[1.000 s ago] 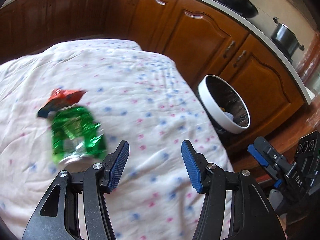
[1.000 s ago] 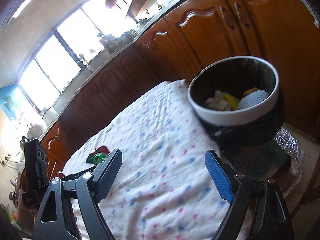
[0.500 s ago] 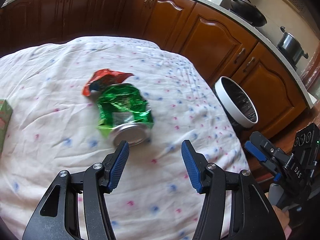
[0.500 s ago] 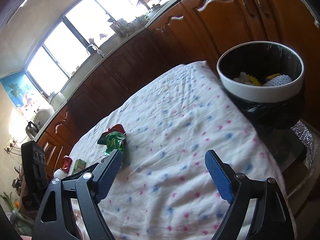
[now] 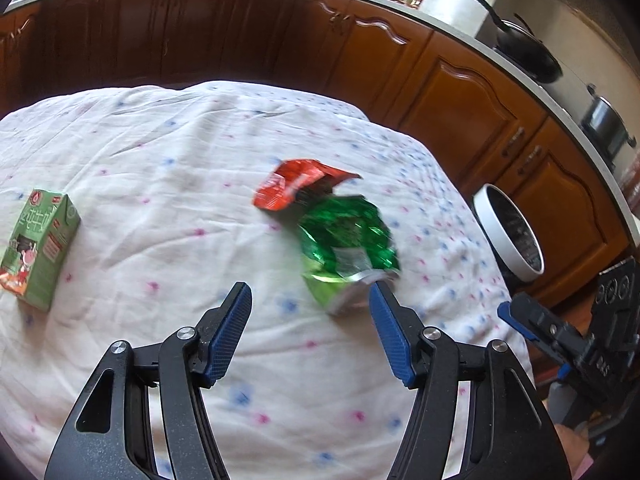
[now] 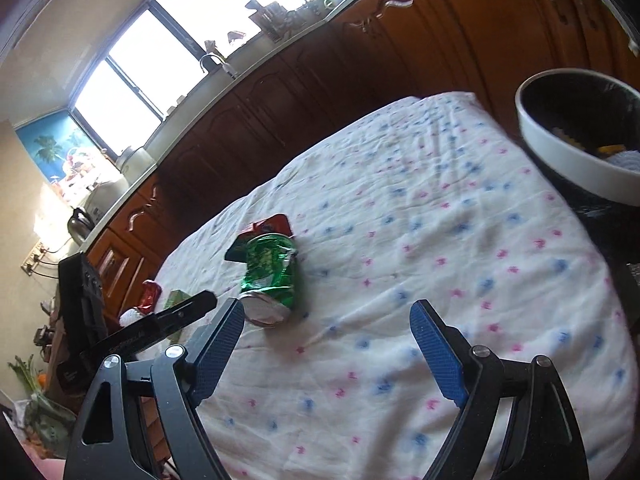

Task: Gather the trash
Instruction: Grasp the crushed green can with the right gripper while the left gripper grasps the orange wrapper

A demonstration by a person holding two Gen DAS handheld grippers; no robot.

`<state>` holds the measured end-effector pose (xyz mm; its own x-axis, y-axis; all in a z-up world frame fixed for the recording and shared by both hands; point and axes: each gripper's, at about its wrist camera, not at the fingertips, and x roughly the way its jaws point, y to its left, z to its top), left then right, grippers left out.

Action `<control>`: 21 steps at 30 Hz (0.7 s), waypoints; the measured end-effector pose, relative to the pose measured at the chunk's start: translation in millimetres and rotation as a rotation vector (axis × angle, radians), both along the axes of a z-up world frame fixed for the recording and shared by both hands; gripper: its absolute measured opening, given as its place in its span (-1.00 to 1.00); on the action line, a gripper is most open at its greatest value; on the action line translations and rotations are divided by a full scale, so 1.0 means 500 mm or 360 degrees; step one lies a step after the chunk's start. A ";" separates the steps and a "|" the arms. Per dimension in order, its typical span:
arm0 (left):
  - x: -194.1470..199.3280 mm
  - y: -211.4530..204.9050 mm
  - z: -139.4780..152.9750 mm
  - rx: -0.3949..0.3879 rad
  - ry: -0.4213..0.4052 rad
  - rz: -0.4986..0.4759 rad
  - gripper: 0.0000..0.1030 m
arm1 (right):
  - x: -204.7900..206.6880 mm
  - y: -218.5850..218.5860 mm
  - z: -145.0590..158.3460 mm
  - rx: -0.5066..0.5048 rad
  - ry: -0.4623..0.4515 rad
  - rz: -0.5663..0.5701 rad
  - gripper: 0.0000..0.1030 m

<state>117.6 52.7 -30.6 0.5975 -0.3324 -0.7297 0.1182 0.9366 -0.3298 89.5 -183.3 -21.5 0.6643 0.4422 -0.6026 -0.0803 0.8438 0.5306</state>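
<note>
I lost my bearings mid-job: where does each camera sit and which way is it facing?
Left wrist: on the left hand-held gripper, angled down at the tablecloth; its jaws are opening short of the crushed can, with the right hand-held gripper at the frame's right edge.
Right wrist: on the right hand-held gripper, looking across the table toward the window; jaws open, empty.
Shared: can, red wrapper, bin, carton.

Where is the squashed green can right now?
The squashed green can lies on the dotted tablecloth, touching a red wrapper behind it. In the left wrist view it sits just ahead of the left gripper, towards its right finger.
</note>
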 end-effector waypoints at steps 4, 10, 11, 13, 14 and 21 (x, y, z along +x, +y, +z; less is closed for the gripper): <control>0.036 0.018 0.009 0.0048 -0.0038 0.0053 0.20 | 0.045 0.019 -0.008 0.0043 0.0039 0.0054 0.70; 0.093 0.038 0.008 0.0038 -0.0014 0.0035 0.20 | 0.116 0.053 -0.032 0.0150 0.0129 0.0186 0.55; 0.101 0.041 0.006 0.0036 -0.0005 0.0029 0.20 | 0.131 0.058 -0.041 0.0157 0.0157 0.0199 0.50; 0.109 0.047 0.005 0.0036 -0.0004 0.0022 0.20 | 0.151 0.066 -0.059 0.0172 0.0207 0.0218 0.37; 0.111 0.047 0.005 0.0035 -0.0003 0.0019 0.20 | 0.163 0.072 -0.069 0.0180 0.0232 0.0232 0.30; 0.120 0.047 -0.002 0.0083 0.0022 -0.0026 0.20 | 0.164 0.083 -0.075 0.0213 0.0246 0.0310 -0.74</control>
<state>177.6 76.1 -31.8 0.5819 -0.3033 -0.7546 0.1292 0.9506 -0.2824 171.6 -141.6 -58.9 0.4637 0.6351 -0.6177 -0.1439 0.7419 0.6549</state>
